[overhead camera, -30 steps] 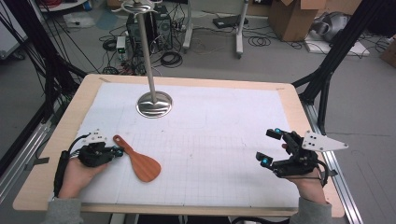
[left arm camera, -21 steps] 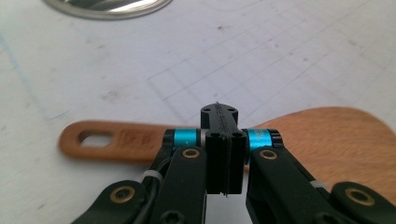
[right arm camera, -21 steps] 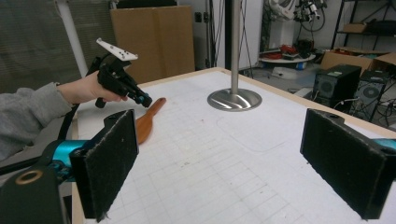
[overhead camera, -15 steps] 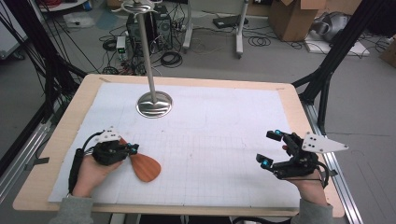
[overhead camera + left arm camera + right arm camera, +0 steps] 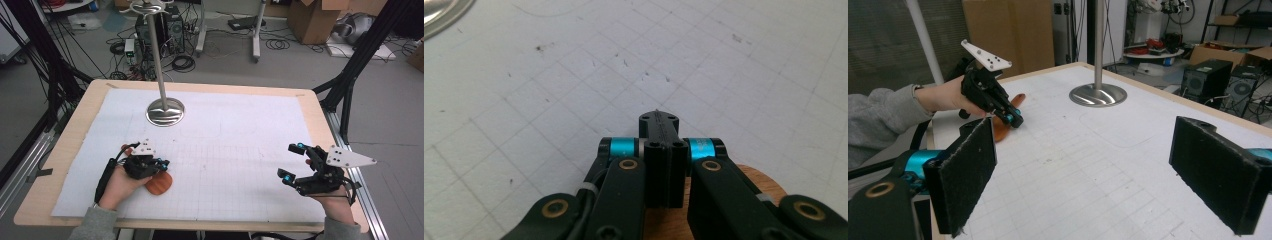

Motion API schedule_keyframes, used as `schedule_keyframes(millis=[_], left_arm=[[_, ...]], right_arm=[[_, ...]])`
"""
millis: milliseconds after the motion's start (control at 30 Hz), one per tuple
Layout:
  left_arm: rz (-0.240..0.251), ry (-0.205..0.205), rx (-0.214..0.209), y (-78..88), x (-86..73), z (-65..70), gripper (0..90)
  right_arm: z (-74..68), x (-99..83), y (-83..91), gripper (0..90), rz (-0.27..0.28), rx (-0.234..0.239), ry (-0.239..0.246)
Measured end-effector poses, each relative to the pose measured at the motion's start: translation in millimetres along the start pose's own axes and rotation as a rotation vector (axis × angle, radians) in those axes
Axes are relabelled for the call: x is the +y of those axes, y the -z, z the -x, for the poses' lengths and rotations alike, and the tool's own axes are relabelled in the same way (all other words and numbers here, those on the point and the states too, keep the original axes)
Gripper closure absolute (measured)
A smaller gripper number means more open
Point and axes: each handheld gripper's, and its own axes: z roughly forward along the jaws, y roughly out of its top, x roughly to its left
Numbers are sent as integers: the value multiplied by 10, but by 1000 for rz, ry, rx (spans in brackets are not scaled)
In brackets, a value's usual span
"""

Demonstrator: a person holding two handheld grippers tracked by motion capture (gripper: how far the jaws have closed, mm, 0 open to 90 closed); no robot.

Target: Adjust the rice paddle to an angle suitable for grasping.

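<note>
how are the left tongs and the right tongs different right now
The left tongs have their jaws pressed together, directly over the wooden spatula; whether they touch it I cannot tell. The right tongs stand wide open with nothing between their pads.
The left tongs sit near the table's left edge, the right tongs near its right edge.
Both are black with blue accents, carry a pale plate, and are hand-held.

A metal stand (image 5: 161, 75) with a round steel base (image 5: 165, 111) rises from the far left part of a white gridded mat (image 5: 240, 145) covering a wooden table (image 5: 310, 107). Behind the table, a computer tower (image 5: 170, 25) sits among loose cables (image 5: 182, 62) on the grey floor, with cardboard boxes (image 5: 310, 12) at the far right and black frame legs (image 5: 360, 55) alongside
</note>
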Motion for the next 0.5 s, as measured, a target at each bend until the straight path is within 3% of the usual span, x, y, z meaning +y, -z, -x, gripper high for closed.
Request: schedule_keyframes(millis=[100,500], left_arm=[[-4,-13,-24,-23,17,31,895],[-19,-44,-52,-37,17,173,895]], right_arm=[[0,-6,17,103,-3,-2,-6],[20,-24,19,103,-3,-1,-7]])
